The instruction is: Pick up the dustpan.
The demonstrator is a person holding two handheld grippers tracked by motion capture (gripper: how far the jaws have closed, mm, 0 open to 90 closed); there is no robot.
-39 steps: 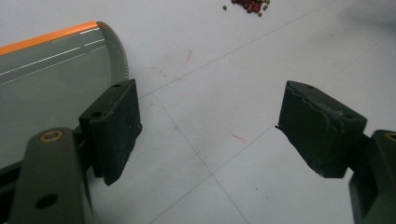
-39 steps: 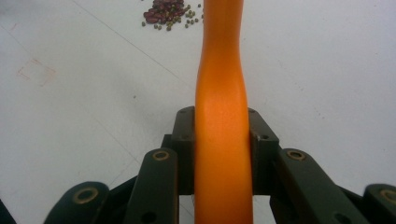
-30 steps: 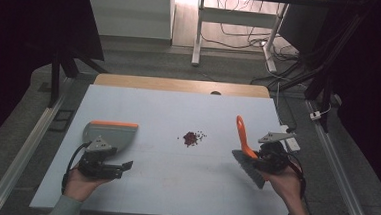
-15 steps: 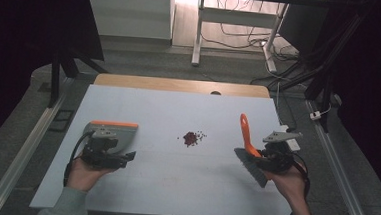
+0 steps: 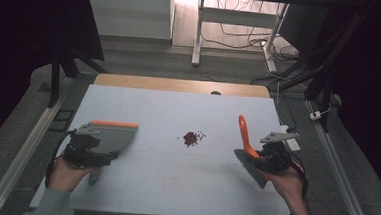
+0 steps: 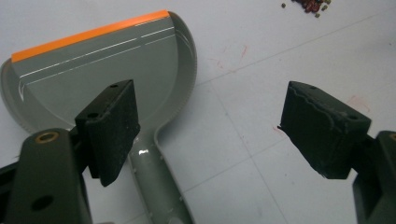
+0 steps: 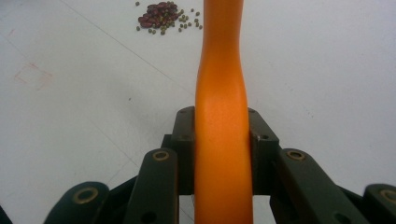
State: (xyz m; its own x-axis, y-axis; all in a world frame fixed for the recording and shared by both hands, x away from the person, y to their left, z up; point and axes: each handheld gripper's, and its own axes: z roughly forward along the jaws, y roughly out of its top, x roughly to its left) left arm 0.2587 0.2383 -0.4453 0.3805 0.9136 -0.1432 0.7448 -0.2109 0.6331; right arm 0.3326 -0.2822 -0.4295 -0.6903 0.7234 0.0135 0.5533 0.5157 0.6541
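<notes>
The right gripper point(image 5: 261, 159) is clamped tight on the orange handle of a small brush point(image 5: 246, 147), bristles hanging low near the table's right edge, handle pointing up and away toward the far side. Held like that, the brush looks ready to sweep leftward at the little heap of beans point(image 5: 192, 137), which sits near the middle of the white table point(image 5: 178, 107).

The left gripper point(image 6: 224, 135) has its jaws wide apart, one pad point(image 6: 112, 126) above the grey dustpan point(image 5: 107, 137) where handle meets pan, the other out over bare table. Nothing is gripped there (the pan seems to lie flat near the left edge, orange lip facing the far side). I'd guess the pan still needs taking up and turning toward the beans.
</notes>
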